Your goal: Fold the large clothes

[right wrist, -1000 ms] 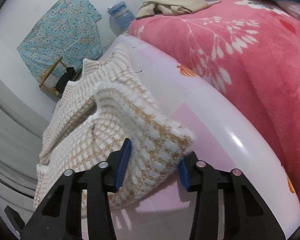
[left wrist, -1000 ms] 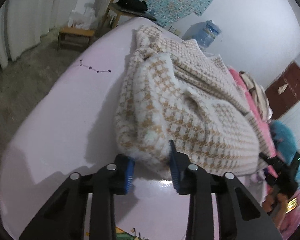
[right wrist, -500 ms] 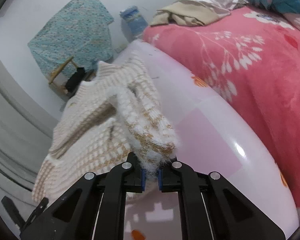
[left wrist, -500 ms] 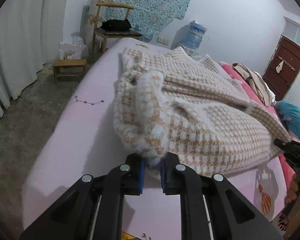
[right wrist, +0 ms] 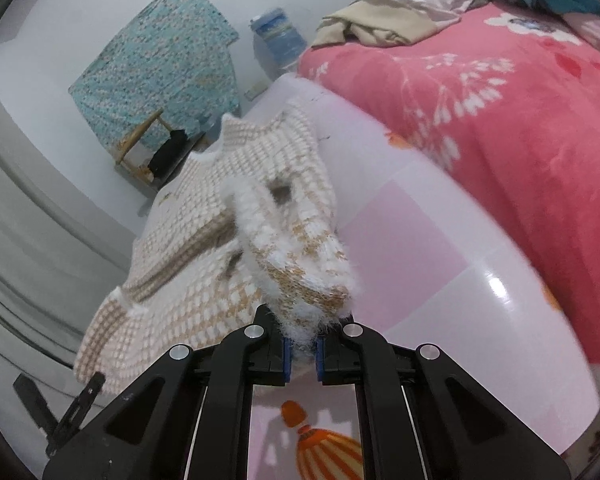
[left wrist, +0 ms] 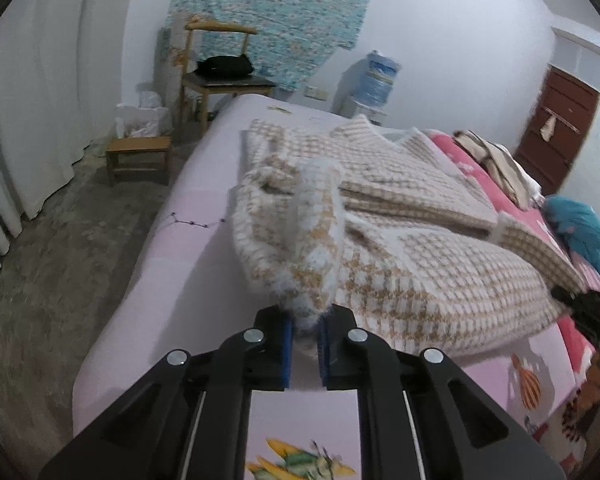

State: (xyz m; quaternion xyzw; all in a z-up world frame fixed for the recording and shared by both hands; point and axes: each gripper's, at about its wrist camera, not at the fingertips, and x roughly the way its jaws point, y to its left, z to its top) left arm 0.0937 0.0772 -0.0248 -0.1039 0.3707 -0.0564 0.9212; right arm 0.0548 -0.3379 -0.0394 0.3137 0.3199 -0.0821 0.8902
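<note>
Left gripper (left wrist: 304,344) and right gripper (right wrist: 300,354) each clench the sweater's (left wrist: 420,264) fuzzy hem, lifting it off the bed (left wrist: 172,264) near its front edge.

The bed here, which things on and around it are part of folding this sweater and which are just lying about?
Part of the job:
- knitted sweater
- left gripper, shut on its hem
- right gripper, shut on another hem corner
- pink sheet it lies on

Just lying about:
- red blanket
- pile of clothes
- wooden chair
- water bottle
- small stool
</note>
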